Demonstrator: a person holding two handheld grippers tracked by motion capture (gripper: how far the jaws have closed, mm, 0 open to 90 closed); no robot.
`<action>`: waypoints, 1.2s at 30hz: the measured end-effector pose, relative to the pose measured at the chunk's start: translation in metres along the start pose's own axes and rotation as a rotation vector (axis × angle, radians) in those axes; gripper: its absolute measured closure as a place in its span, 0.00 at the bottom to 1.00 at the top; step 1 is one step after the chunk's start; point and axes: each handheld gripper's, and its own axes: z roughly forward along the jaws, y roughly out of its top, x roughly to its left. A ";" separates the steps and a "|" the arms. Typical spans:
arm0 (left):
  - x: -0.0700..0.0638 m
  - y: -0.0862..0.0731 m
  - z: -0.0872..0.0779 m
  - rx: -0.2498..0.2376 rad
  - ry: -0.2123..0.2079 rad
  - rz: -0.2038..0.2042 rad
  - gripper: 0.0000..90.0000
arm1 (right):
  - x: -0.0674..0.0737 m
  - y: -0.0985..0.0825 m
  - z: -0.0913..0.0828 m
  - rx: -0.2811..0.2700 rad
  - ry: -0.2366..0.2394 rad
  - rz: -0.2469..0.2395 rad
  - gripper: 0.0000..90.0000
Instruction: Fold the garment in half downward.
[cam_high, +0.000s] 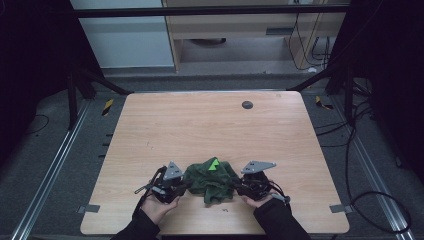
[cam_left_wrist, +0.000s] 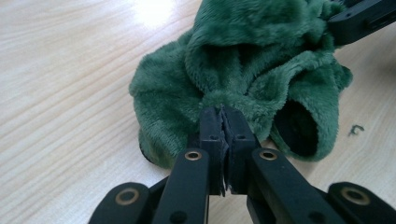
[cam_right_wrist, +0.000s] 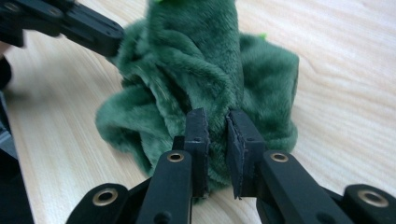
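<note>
Green plush cloth (cam_high: 212, 179) bunched near counter (cam_high: 200, 130) front edge. Left gripper (cam_left_wrist: 223, 122) clamped on one fold, right gripper (cam_right_wrist: 216, 126) pinching another. Likely barely begun; spreading or folding remains.

My forearms run off the bottom edge in the high view. My left gripper (cam_left_wrist: 223, 122) tips sink into the green plush cloth (cam_left_wrist: 243, 70), so I can't see what's btwn them. Cloth top is cut by the right gripper view's upper edge. Small dark speck (cam_left_wrist: 357, 129) on the table (cam_left_wrist: 70, 93): too small to ID.
</note>
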 end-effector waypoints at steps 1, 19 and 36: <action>0.000 -0.001 0.000 0.000 -0.003 -0.003 0.97 | 0.000 -0.001 0.001 0.003 -0.001 0.001 0.88; 0.005 0.002 -0.016 -0.047 0.007 -0.037 0.82 | 0.002 0.003 -0.007 -0.029 0.003 0.007 0.83; 0.028 0.051 -0.010 -0.092 0.004 -0.079 0.74 | -0.009 0.042 -0.008 -0.133 0.004 0.038 0.69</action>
